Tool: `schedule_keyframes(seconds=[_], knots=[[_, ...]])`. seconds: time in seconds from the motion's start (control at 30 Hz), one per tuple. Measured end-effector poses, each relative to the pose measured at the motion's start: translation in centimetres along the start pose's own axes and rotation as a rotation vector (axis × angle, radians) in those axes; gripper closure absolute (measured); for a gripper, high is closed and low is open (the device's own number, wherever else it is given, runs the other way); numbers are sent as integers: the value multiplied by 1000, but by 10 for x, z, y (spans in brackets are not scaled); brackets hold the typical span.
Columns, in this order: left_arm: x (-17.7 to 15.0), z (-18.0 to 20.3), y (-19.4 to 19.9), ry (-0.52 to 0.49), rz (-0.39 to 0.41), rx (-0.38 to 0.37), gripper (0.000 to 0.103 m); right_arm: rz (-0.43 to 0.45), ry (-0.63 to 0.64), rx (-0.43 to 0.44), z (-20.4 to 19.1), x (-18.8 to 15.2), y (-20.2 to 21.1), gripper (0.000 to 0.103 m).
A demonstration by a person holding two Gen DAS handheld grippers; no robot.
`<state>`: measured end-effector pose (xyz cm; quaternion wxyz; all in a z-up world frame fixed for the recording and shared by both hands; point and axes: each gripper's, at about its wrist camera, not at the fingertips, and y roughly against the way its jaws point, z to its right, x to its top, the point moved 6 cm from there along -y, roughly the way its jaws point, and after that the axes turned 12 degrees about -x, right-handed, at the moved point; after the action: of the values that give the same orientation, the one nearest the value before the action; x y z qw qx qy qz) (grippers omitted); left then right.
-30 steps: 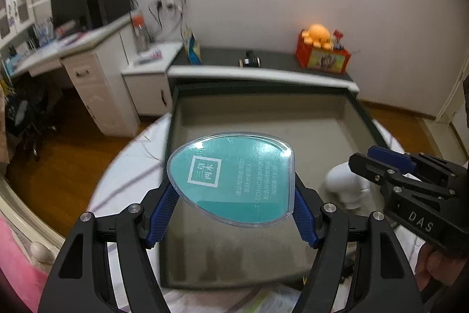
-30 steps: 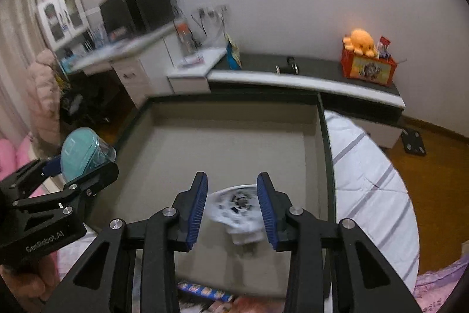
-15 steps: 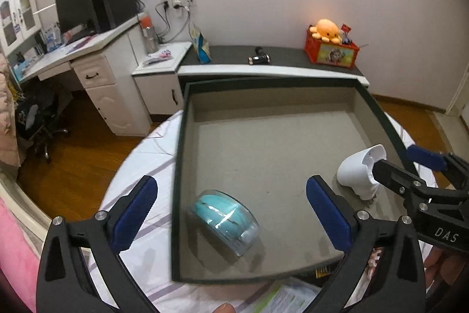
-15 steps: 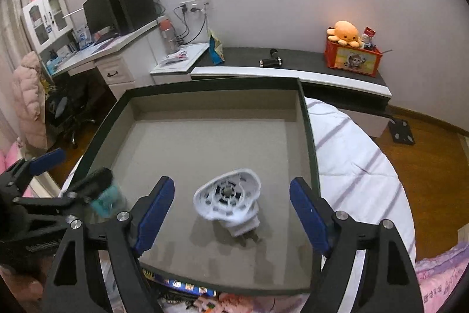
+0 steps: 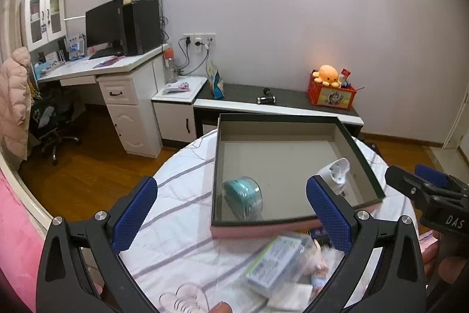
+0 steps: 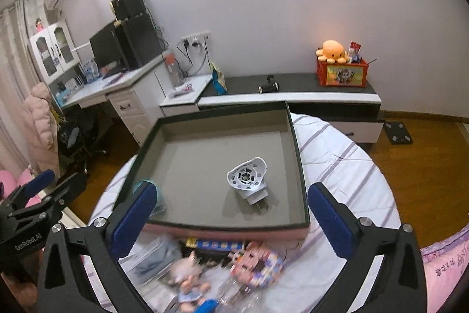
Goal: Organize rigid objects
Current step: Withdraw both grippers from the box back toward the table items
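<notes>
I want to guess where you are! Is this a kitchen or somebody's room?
Most likely somebody's bedroom or study, not a kitchen: there is a desk with a computer monitor, a plush orange octopus on a low cabinet, and a swivel chair.

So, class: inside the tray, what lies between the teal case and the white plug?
Nothing: bare grey tray floor separates teal case and white plug, in the left wrist view.

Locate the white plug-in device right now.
The white plug-in device lies inside the tray, toward its near right part in the right wrist view, apart from the teal case.
</notes>
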<state>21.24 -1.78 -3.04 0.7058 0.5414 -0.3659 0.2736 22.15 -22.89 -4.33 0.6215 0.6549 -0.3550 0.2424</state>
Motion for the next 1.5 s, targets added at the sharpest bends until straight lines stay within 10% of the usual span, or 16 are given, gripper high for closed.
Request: schedule_keyframes(seconds=[0.97,1.5], knots=[[-66,11,119,6,33,73,0,78,-8,30,3,-91,122,0],[-166,27,68,39,-165,-32,0,-74,8,-124,45,-160,83,0]])
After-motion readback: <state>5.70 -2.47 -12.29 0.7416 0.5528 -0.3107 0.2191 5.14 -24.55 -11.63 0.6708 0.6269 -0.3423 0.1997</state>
